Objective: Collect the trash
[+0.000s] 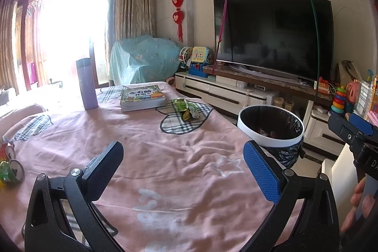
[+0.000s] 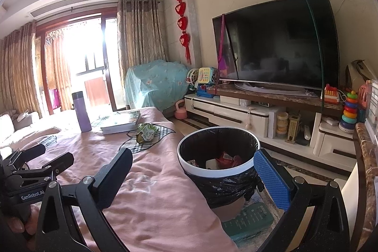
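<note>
A crumpled green snack wrapper (image 1: 187, 109) lies on the pink tablecloth (image 1: 146, 157) beside the books; it also shows in the right wrist view (image 2: 146, 132). A white-rimmed trash bin (image 1: 271, 126) with a black liner stands off the table's right edge and holds several wrappers (image 2: 224, 158). My left gripper (image 1: 183, 171) is open and empty above the cloth, short of the wrapper. My right gripper (image 2: 192, 178) is open and empty, near the bin's rim (image 2: 219, 171). Crushed cans (image 1: 11, 169) lie at the table's left edge.
A purple flask (image 1: 86, 84) and a stack of books (image 1: 141, 97) stand at the table's far end. A TV (image 1: 274, 34) on a white cabinet (image 1: 224, 91) with toys lines the right wall. A green mat (image 2: 250, 221) lies under the bin.
</note>
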Motion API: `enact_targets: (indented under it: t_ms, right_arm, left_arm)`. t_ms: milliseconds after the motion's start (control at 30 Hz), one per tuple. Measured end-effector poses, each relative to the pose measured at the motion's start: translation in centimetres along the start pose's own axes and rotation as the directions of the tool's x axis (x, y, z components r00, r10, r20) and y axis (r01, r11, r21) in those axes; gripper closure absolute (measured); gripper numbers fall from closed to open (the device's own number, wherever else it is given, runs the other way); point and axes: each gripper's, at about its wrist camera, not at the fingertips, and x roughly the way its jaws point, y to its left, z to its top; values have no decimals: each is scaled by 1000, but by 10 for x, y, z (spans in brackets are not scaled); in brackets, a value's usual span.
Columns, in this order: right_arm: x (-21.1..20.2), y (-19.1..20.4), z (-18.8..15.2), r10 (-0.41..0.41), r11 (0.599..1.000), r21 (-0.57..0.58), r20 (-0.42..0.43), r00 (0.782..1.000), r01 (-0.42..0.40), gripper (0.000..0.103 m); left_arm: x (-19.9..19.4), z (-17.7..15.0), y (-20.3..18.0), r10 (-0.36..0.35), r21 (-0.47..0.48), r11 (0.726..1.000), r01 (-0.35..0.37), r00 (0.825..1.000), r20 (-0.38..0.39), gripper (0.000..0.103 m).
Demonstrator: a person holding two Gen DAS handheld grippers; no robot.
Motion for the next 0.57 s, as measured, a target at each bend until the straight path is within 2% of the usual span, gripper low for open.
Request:
enact_targets:
  t_ms: [567]
  right_arm:
    - [13, 1, -4, 10, 1000, 21, -40, 999, -9, 0]
  left_arm:
    - [7, -7, 5, -18, -21, 1000, 17, 999, -27, 0]
